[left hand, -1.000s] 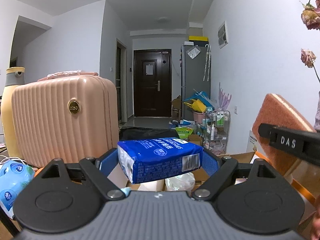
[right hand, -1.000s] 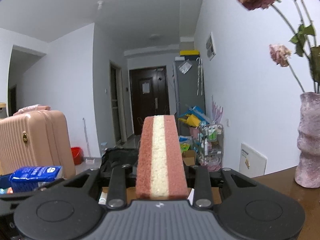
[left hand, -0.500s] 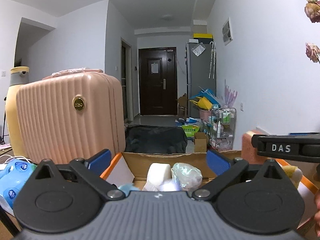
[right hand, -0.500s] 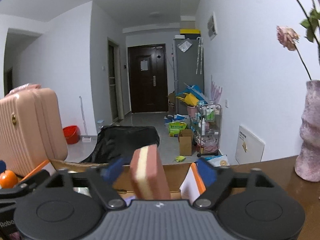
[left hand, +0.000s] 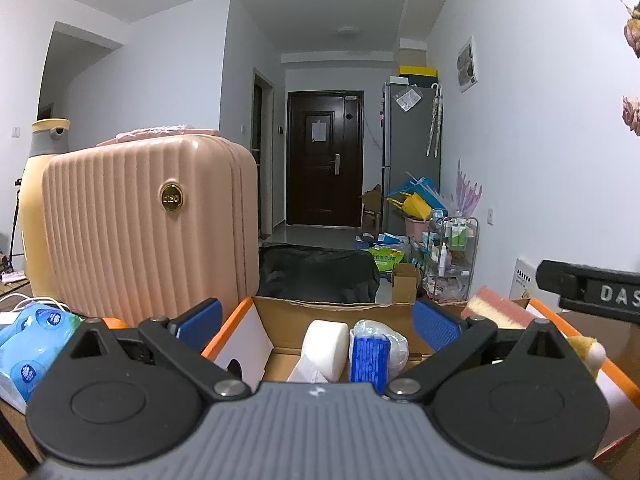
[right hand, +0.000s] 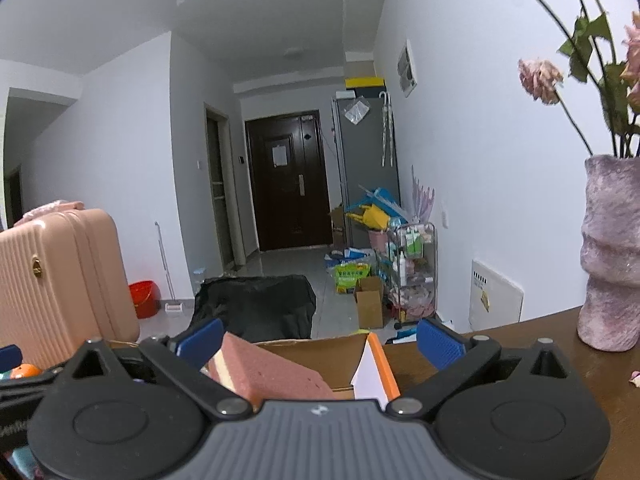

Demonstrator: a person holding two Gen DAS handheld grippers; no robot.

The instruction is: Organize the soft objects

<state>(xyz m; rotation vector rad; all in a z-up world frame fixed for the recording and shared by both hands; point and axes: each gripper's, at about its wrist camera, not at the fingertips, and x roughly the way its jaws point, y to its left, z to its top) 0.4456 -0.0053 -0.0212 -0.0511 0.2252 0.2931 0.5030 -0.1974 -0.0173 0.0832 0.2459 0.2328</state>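
Left tongs (left hand: 316,322): spread wide, empty, above the cardboard box (left hand: 340,310).
Right tongs (right hand: 318,338): just opened wide; sponge (right hand: 268,372) lay loose between.

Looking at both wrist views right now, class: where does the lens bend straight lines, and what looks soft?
Left wrist view: walls and ceiling bow toward dark vignetted corners; the suitcase bulges. Right wrist view: same curving; the nearby sponge and vase look slightly soft, the far door crisp.
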